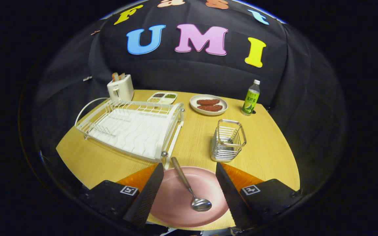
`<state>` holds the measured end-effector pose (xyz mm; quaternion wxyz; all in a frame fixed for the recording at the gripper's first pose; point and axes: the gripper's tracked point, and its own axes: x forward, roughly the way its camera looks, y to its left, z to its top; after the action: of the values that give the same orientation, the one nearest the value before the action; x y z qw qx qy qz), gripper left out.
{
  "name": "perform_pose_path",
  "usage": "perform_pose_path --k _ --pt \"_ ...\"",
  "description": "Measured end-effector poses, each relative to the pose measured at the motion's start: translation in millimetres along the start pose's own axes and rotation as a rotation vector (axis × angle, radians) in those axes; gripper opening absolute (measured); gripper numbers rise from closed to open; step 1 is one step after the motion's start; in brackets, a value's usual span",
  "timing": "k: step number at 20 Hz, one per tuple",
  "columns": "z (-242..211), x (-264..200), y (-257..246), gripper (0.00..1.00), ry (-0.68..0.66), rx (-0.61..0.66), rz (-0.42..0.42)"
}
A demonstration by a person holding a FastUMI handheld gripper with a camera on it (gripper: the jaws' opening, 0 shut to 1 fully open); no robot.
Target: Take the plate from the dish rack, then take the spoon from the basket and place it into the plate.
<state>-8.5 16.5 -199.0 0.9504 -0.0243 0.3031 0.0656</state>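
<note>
Gripper (189, 193) released, fingers spread wide, touching nothing; pink plate (176, 200) on table (267, 154) between them; metal spoon (189, 188) lies in plate, bowl near; wire basket (227, 141) beyond, right; white dish rack (133, 127) far left.

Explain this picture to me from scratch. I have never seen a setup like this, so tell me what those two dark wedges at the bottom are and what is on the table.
The wedges are the two fingers of a handheld gripper; the camera rides on it and looks forward along them. They stand open and hold nothing. Between them, on the wooden table, lies a pink plate with a spoon resting in it. Beyond are a white dish rack, a wire basket, a toaster, a divided tray, a plate of food and a bottle.
</note>
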Motion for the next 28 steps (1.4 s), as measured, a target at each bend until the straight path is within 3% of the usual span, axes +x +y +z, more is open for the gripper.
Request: perform_pose_path --k 10,17,22,28 --pt "150.1 -75.6 -64.3 0.98 -0.335 0.056 -0.137" --pt "223.4 -154.2 -80.6 0.98 -0.587 0.086 -0.217" --pt "237.7 -179.0 -86.9 0.97 -0.657 0.133 -0.248" --pt "233.8 -160.9 -86.6 0.98 -0.631 0.176 -0.241"
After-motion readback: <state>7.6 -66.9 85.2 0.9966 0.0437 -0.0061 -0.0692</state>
